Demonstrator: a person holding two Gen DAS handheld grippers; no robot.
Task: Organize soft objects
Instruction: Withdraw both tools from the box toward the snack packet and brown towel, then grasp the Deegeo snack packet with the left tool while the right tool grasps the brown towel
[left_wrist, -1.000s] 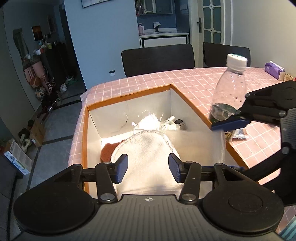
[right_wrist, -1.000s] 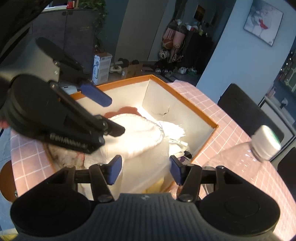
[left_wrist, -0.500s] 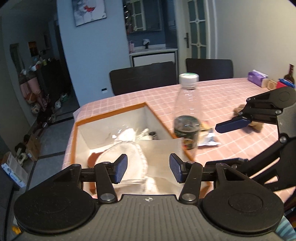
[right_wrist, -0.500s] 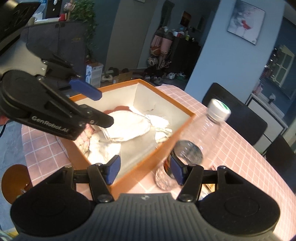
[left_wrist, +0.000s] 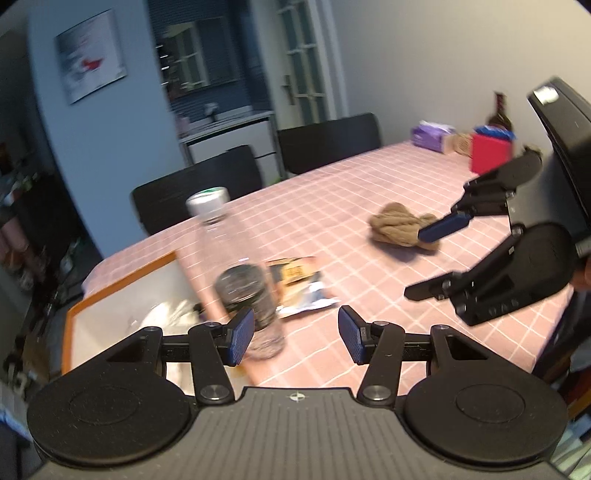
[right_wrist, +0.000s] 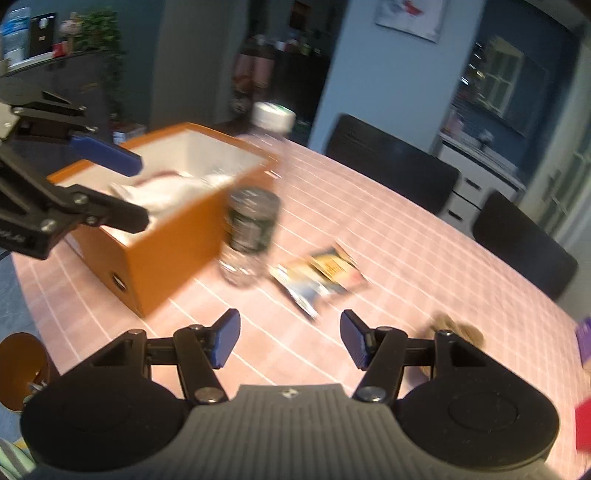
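Note:
An orange box (right_wrist: 166, 243) with a white inside stands at the table's left end and holds white cloths (right_wrist: 166, 190); it also shows in the left wrist view (left_wrist: 110, 295). A tan knitted soft item (left_wrist: 397, 229) lies on the pink checked tablecloth (left_wrist: 351, 206), far right; it shows blurred in the right wrist view (right_wrist: 458, 330). My left gripper (left_wrist: 295, 338) is open and empty above the table beside the box. My right gripper (right_wrist: 290, 341) is open and empty; in the left wrist view (left_wrist: 432, 258) one fingertip is close by the tan item.
A clear plastic bottle (left_wrist: 236, 273) with a white cap stands beside the box, also in the right wrist view (right_wrist: 255, 218). A snack packet (right_wrist: 321, 275) lies next to it. A red box (left_wrist: 491, 153), a purple pack (left_wrist: 432, 134) and black chairs (left_wrist: 199, 188) are at the far side.
Both grippers have pulled back from over the box and swung right over the table. The white cloth stays in the box. The tan item has come into view.

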